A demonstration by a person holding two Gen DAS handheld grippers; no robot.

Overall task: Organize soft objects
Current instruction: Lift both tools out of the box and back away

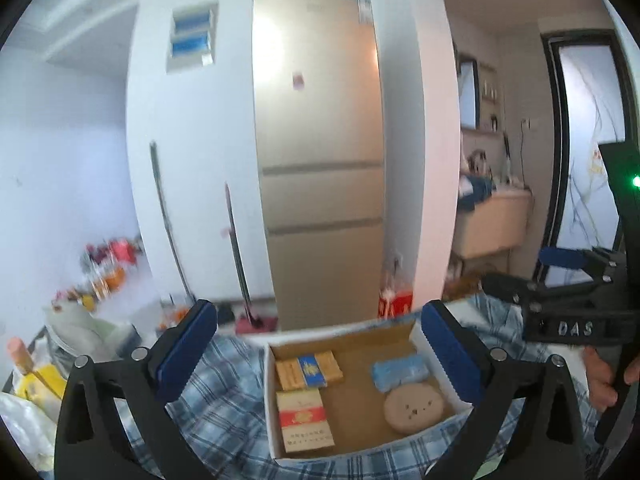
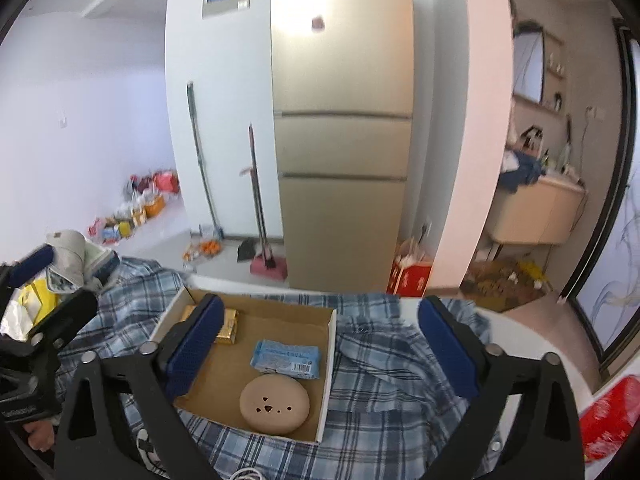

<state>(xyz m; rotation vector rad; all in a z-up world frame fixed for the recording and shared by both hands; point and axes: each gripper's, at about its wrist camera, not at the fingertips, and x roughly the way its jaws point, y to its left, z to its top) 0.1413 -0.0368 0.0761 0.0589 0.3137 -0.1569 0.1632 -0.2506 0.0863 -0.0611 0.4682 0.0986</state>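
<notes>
A shallow cardboard box [image 1: 414,326] [image 2: 330,334] lies on a blue plaid cloth [image 1: 224,396] [image 2: 384,384]. In it are a round beige bear-face cushion [image 1: 414,407] [image 2: 275,404], a light blue tissue pack [image 1: 400,371] [image 2: 286,359], a gold and blue pack [image 1: 310,370] [image 2: 228,326] and a red and white pack [image 1: 303,420]. My left gripper [image 1: 320,356] is open and empty above the box. My right gripper [image 2: 320,348] is open and empty above the box's right side. The right gripper also shows at the right edge of the left wrist view [image 1: 560,276].
A tall beige fridge [image 1: 320,152] [image 2: 344,120] stands behind, with a broom and dustpan [image 2: 260,248] beside it. Folded clothes and bags [image 2: 68,260] lie at the cloth's left. A red item [image 2: 612,412] is at the right edge.
</notes>
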